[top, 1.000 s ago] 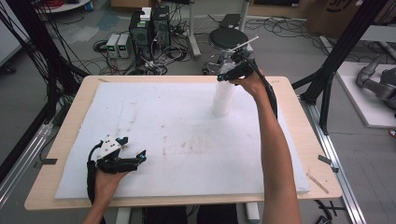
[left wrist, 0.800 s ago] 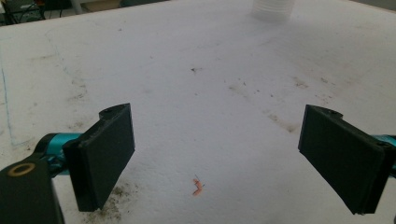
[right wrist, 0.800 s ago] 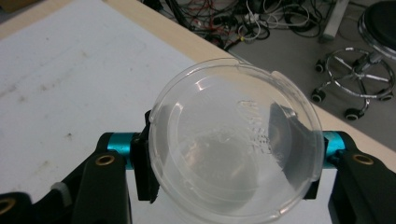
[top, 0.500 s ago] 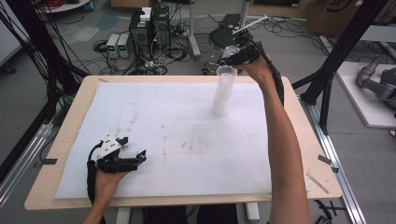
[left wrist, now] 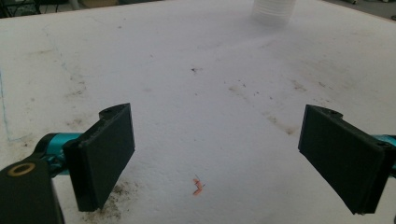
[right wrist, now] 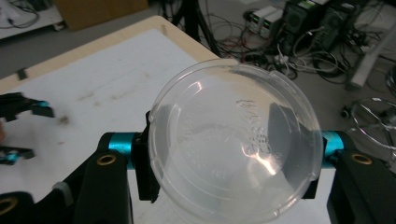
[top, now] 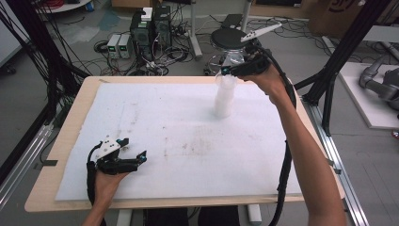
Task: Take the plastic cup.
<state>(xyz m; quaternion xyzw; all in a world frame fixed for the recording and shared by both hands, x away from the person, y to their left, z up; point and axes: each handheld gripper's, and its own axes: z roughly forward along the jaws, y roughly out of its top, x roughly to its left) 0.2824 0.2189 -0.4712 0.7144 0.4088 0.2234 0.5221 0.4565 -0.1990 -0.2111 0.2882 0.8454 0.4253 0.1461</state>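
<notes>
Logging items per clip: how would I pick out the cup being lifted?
Start at the white foam mat on the wooden table. At its far right rises a stack of clear plastic cups. The right gripper holds the clear round cup above it.

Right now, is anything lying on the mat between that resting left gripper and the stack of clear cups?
Nothing visible does. From the left gripper, jaws open, bare stained white mat runs to the stack of clear cups. The right gripper holds one clear cup above it.
</notes>
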